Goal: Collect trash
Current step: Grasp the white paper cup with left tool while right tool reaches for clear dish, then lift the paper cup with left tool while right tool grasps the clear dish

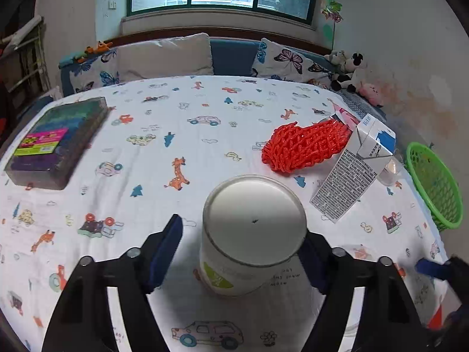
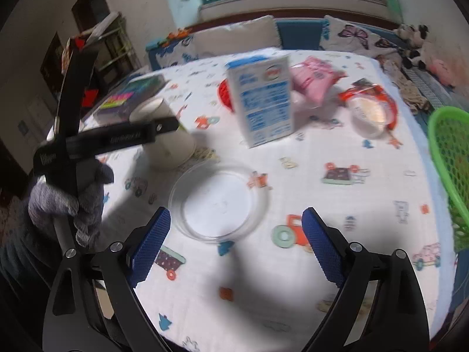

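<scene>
Bed with a cartoon-print sheet point(image 1: 205, 135), trash scattered across it. Left gripper point(image 1: 243, 249) spread wide around an upturned white paper cup point(image 1: 252, 228) — blue pads either side of it, the left pad clearly apart from the cup wall, the right pad close against it or hidden behind the rim; contact not certain. Cup standing mouth-down, base toward the camera.

Beyond it, an orange mesh net point(image 1: 304, 146), then a white-and-blue milk carton point(image 1: 363, 158) leaning over, a clear plastic cup point(image 1: 390, 170) just beside it. Green mesh basket point(image 1: 436, 184) at the bed's right edge. Dark boxed set point(image 1: 55, 143) lying flat at far left.

Right gripper point(image 2: 236, 243) also spread, holding nothing, hovering over a clear round plastic lid point(image 2: 218, 202) lying flat on the sheet. Past the lid — the carton upright in this view, a pink wrapper point(image 2: 313, 82) and an orange-wrapped tub point(image 2: 369, 111) behind and right. Gloved left hand point(image 2: 70, 202) gripping its tool handle at left, near the paper cup.
</scene>
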### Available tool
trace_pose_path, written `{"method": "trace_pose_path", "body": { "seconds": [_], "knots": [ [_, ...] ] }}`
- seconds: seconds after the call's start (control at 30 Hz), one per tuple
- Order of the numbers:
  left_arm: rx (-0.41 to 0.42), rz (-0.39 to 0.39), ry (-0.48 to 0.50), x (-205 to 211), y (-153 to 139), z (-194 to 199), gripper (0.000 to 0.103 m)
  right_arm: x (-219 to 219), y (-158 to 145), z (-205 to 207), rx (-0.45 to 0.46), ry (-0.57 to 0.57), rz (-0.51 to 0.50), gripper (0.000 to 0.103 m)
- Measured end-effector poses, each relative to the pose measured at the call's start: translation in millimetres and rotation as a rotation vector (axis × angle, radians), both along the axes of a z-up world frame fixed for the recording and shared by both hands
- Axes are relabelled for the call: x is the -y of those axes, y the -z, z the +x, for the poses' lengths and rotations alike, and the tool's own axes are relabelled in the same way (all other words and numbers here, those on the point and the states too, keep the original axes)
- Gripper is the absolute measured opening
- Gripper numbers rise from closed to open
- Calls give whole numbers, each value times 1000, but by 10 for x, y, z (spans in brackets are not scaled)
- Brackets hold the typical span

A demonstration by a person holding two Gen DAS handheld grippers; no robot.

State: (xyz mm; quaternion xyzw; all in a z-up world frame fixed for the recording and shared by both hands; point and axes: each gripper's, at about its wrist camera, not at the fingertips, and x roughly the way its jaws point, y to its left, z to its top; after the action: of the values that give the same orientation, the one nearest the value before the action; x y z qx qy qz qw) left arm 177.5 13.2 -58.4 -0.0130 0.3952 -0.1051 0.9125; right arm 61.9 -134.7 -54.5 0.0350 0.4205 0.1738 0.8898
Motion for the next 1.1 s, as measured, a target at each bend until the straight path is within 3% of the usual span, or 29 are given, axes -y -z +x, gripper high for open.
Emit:
{"method": "trace_pose_path", "body": {
  "seconds": [0.13, 0.47, 1.1],
  "knots": [
    [4, -15, 22, 21, -1, 16, 57, -158, 121, 69, -34, -31, -29, 91],
    [24, -46, 23, -67, -60, -33, 56, -388, 295, 222, -79, -65, -103, 92],
    [59, -68, 15, -173, -209, -179, 56, -585, 392, 425, -53, -43, -186, 93]
  ]
}}
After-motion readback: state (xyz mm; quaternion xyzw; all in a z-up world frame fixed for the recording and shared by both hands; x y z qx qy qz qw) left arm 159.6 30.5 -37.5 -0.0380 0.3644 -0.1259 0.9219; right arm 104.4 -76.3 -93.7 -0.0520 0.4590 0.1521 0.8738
